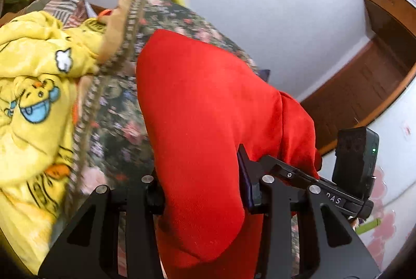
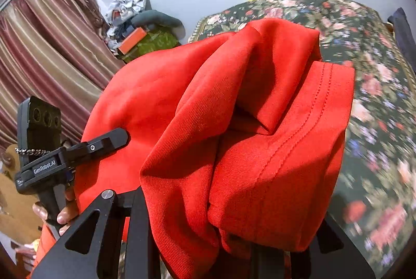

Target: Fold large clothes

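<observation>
A large red garment (image 1: 208, 102) hangs bunched above the floral bed cover (image 1: 117, 109). My left gripper (image 1: 201, 190) is shut on a thick fold of it, with red cloth filling the gap between its black fingers. Just to its right in the left wrist view, my right gripper (image 1: 299, 175) also bites into the cloth. In the right wrist view the red garment (image 2: 260, 122), its stitched hem showing, drapes over my right gripper (image 2: 223, 247) and hides the fingertips. The left gripper (image 2: 104, 143) sits at the left, held by a hand (image 2: 65, 216).
A yellow cartoon-print fleece (image 1: 33, 86) lies heaped on the left of the bed. The floral bed cover (image 2: 377, 70) stretches to the right. A striped curtain (image 2: 39, 44) and a pile of clutter (image 2: 140, 37) stand beyond. A wooden door frame (image 1: 377, 70) is at the right.
</observation>
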### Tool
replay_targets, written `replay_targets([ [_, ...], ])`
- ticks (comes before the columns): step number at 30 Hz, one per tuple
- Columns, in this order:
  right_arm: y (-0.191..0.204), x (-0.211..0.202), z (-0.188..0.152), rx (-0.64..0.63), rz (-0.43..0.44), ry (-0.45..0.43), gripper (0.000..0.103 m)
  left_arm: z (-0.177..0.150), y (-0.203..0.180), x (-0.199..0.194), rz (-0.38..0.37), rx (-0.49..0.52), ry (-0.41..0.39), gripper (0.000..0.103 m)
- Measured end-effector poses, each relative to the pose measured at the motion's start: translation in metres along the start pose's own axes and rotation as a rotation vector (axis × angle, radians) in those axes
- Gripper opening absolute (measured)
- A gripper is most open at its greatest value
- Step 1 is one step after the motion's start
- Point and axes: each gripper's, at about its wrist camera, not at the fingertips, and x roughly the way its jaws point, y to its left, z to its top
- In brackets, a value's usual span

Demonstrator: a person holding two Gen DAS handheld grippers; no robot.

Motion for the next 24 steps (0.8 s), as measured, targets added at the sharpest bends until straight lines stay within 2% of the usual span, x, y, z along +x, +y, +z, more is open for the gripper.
replay_targets([
  [6,-0.013,0.080,0.016,0.054,-0.044,0.092,0.025,0.009,0.057,0.052,0.107,-0.025,0.043,0.040],
  [12,-0.037,0.140,0.009,0.087,-0.114,0.164,0.024,-0.003,0.102,0.098,0.227,-0.030,0.110,0.041],
  [13,-0.043,0.148,0.004,0.092,-0.132,0.174,0.024,-0.007,0.112,0.102,0.227,-0.049,0.117,0.043],
  [17,-0.041,0.146,-0.006,0.057,-0.140,0.176,0.029,-0.020,0.141,0.095,0.145,-0.113,0.091,0.049],
  [21,-0.036,0.137,-0.009,-0.009,-0.193,0.178,0.035,-0.028,0.138,0.085,0.197,-0.073,0.084,0.057],
  [24,-0.021,0.131,-0.012,-0.093,-0.260,0.181,0.039,-0.034,0.119,0.065,0.275,0.004,0.056,0.058],
])
